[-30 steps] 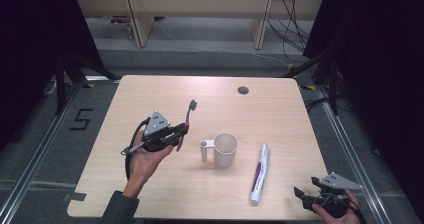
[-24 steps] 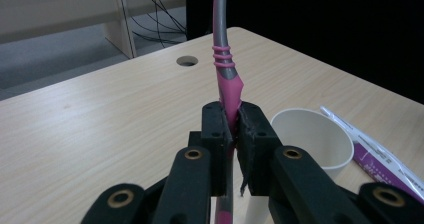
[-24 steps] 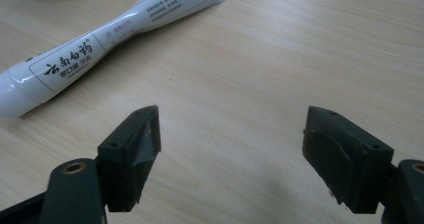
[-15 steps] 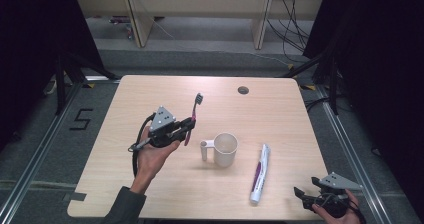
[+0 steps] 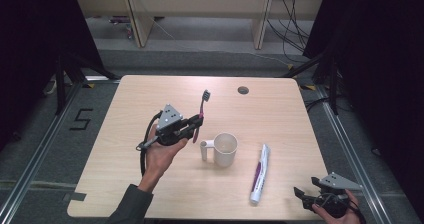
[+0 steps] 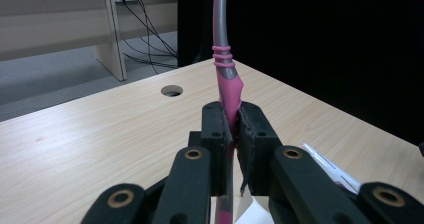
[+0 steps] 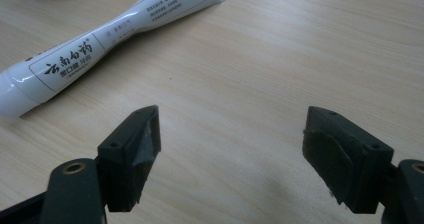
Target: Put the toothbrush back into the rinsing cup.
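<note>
Left gripper pinching the toothbrush by its pink handle — jaws pressed tight on the grip section, seen close up in the left gripper view, toothbrush rising straight out of them.

Change over the last second: the toothbrush has swung from lying low and slanted to standing near upright, bristle head up and away from the person, and the left hand has carried it rightward toward the mug. It now hangs in the air just left of the mug's handle, clear of the desk.

Reading: looks like the brush is being set up to go into the mug. Bristles up fits a handle-first drop. Not yet over the opening — it needs a further shift right and then a lowering.

Right gripper rests at the near right corner of the desk, jaws spread wide with nothing between them; in the right gripper view they bracket bare wood.

Around:
- toothpaste tube lies flat right of the mug, near it but apart; also in the right gripper view, ahead of the jaws, untouched.
- cable hole in the far part of the desk, well away.

In the way: little. The mug's handle points toward the left gripper, so the brush's lower end could clip the handle or the rim on the way across. A light mug might tip or slide if knocked.
</note>
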A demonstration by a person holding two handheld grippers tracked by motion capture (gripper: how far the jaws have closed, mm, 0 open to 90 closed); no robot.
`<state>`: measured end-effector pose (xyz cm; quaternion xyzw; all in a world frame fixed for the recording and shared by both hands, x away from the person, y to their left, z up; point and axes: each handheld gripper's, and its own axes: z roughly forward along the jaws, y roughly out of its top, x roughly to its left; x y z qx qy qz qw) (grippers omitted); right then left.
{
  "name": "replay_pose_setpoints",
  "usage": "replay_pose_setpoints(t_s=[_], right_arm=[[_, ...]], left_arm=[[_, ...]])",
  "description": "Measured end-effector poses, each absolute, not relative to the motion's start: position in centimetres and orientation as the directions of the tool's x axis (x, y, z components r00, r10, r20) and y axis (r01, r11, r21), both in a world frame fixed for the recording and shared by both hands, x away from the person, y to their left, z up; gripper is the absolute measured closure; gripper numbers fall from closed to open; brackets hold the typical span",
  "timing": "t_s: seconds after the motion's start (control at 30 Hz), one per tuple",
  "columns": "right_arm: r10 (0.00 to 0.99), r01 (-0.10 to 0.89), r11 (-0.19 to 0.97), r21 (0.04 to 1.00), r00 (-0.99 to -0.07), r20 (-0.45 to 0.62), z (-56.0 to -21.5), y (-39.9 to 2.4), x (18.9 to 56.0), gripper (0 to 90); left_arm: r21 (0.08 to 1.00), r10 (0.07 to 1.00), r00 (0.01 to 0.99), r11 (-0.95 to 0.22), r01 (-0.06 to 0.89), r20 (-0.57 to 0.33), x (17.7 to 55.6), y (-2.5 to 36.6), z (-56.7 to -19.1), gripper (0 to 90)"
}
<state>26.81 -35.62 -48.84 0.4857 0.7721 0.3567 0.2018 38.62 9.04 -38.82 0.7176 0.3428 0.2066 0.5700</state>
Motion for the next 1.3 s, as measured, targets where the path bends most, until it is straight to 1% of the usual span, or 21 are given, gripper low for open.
replay_pose_setpoints(t_s=[0.37, 0.57, 0.7, 0.73, 0.83, 0.87, 0.9, 0.97, 1.0, 1.03, 1.13, 1.3], right_arm=[[0.894, 0.605, 0.273, 0.748, -0.447, 0.035, -48.8, -35.6, 26.8, 24.1], [0.896, 0.609, 0.271, 0.746, -0.444, 0.037, -48.8, -35.6, 26.7, 24.1], [0.894, 0.606, 0.272, 0.748, -0.446, 0.036, -48.8, -35.6, 26.8, 24.1], [0.904, 0.627, 0.244, 0.74, -0.424, 0.061, -48.8, -35.4, 26.6, 24.1], [0.892, 0.609, 0.28, 0.742, -0.451, 0.034, -48.8, -35.6, 26.8, 24.1], [0.895, 0.607, 0.273, 0.746, -0.445, 0.034, -48.8, -35.6, 26.7, 24.1], [0.903, 0.626, 0.25, 0.739, -0.427, 0.056, -48.8, -35.4, 26.6, 24.1], [0.903, 0.627, 0.248, 0.739, -0.426, 0.057, -48.8, -35.4, 26.6, 24.1], [0.893, 0.605, 0.276, 0.747, -0.448, 0.033, -48.8, -35.6, 26.8, 24.1], [0.903, 0.627, 0.249, 0.738, -0.425, 0.056, -48.8, -35.4, 26.5, 24.1], [0.893, 0.607, 0.272, 0.746, -0.448, 0.039, -48.8, -35.6, 26.8, 24.1], [0.893, 0.607, 0.274, 0.746, -0.449, 0.038, -48.9, -35.6, 26.8, 24.1]], left_arm=[[0.961, 0.712, 0.696, -0.119, 0.25, -0.093, 38.8, 7.5, -39.2, 82.3], [0.958, 0.709, 0.696, -0.112, 0.266, -0.111, 39.1, 7.0, -40.1, 82.3], [0.957, 0.71, 0.694, -0.107, 0.27, -0.116, 39.1, 6.9, -40.7, 82.3], [0.956, 0.709, 0.695, -0.106, 0.275, -0.121, 39.1, 6.9, -40.8, 82.3], [0.955, 0.706, 0.695, -0.093, 0.28, -0.135, 39.1, 6.9, -41.2, 82.3], [0.954, 0.708, 0.693, -0.097, 0.283, -0.133, 39.1, 6.9, -41.3, 82.3], [0.956, 0.708, 0.695, -0.098, 0.278, -0.129, 39.1, 6.9, -41.4, 82.2], [0.954, 0.708, 0.694, -0.101, 0.283, -0.131, 39.1, 6.9, -41.5, 82.2], [0.954, 0.709, 0.693, -0.1, 0.282, -0.131, 39.1, 6.9, -41.7, 82.2], [0.954, 0.709, 0.694, -0.104, 0.281, -0.127, 39.0, 6.9, -41.8, 82.2], [0.959, 0.702, 0.699, -0.085, 0.271, -0.135, 39.0, 7.0, -42.1, 82.2], [0.958, 0.702, 0.696, -0.074, 0.276, -0.147, 38.8, 7.5, -42.4, 82.2]])
